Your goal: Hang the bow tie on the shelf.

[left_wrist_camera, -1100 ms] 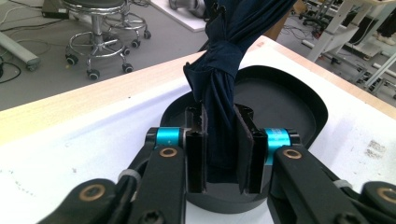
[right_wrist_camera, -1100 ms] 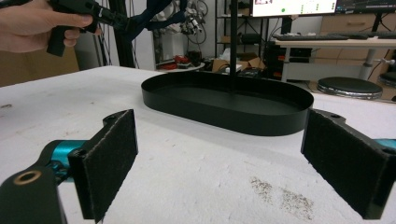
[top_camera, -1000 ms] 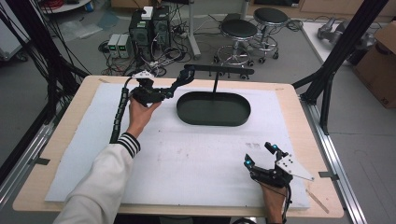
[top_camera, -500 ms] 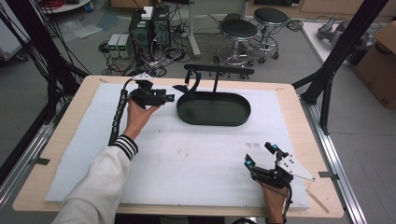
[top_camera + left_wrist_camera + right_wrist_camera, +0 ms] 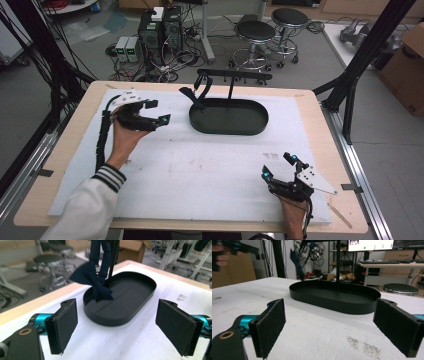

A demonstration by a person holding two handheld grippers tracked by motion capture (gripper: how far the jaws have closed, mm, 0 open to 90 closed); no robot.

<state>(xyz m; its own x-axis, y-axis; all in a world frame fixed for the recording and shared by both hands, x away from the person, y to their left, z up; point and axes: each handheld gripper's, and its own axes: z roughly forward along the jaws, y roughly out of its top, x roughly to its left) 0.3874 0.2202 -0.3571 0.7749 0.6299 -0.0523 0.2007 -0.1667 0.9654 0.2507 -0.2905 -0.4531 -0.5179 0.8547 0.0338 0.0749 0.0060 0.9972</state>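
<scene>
The dark blue bow tie [image 5: 96, 281] now hangs by its strap from the left end of the black stand's crossbar [image 5: 235, 76], its bow dangling over the left rim of the oval tray [image 5: 229, 131]. The left gripper [image 5: 153, 113] has let it go: its jaws have just been opening, stand spread with nothing between them, and have drawn away to the tray's left. The hanging looks done. The right gripper [image 5: 280, 165] rests released, well in front of the tray.

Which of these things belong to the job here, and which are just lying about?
Part of the job:
- dark blue bow tie hanging from the stand's bar
- black stand with oval tray
- left tool, jaws just opened, nothing between them
- right tool, open

Just lying about:
- stools
- computer boxes and cables
- cardboard box
</scene>
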